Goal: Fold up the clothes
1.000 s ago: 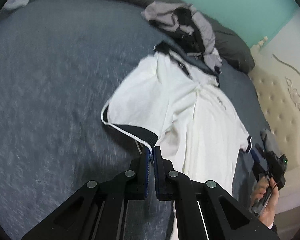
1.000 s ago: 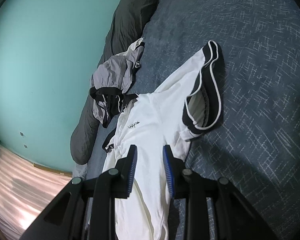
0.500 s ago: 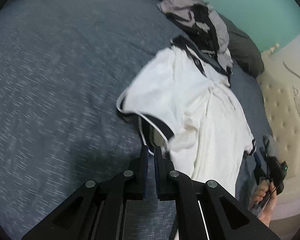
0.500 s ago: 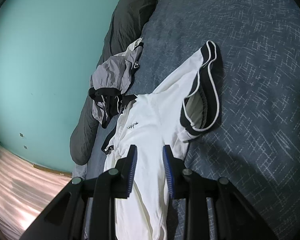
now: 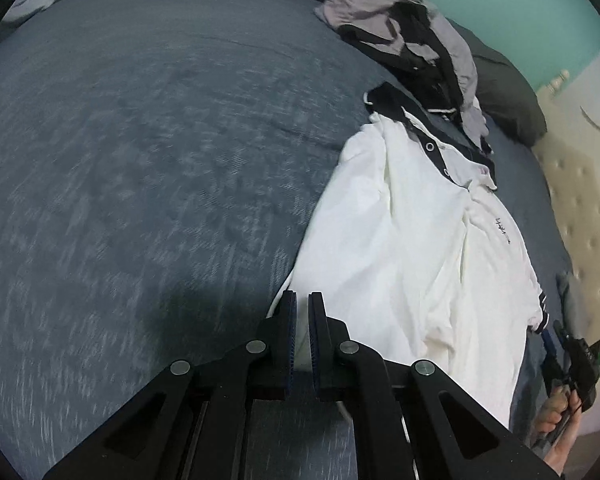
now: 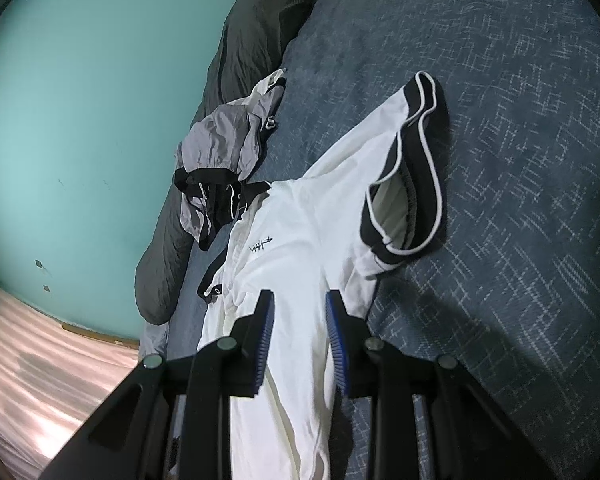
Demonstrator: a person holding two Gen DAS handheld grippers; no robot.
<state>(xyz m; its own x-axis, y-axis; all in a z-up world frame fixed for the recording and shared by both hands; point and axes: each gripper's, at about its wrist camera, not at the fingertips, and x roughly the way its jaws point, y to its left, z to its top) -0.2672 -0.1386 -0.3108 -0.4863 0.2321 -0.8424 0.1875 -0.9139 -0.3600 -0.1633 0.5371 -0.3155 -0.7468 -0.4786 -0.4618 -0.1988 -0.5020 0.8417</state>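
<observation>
A white polo shirt [image 5: 412,248] with a black collar lies face up on the blue-grey bed [image 5: 140,160]. My left gripper [image 5: 302,300] stands shut at the shirt's near left edge. The sleeve's white piping shows beside and under its fingers, and I see no cloth between the pads. In the right wrist view the shirt [image 6: 300,248] spreads out with its black-cuffed sleeve [image 6: 416,168] gaping open. My right gripper [image 6: 299,298] hangs open over the shirt's body, white cloth showing through the gap. A hand [image 5: 560,412] holds that right gripper [image 5: 556,344] beside the other sleeve.
A crumpled grey and black garment [image 5: 404,28] lies just beyond the collar, against a dark pillow [image 5: 504,88]. A cream tufted headboard [image 5: 580,208] borders the right side and a teal wall [image 6: 80,100] stands behind. Bare bedcover [image 6: 500,80] stretches beside the open sleeve.
The left gripper has moved in over the shirt's sleeve, and the black cuff seen ahead of its fingers is now hidden under them. The right gripper has stayed put.
</observation>
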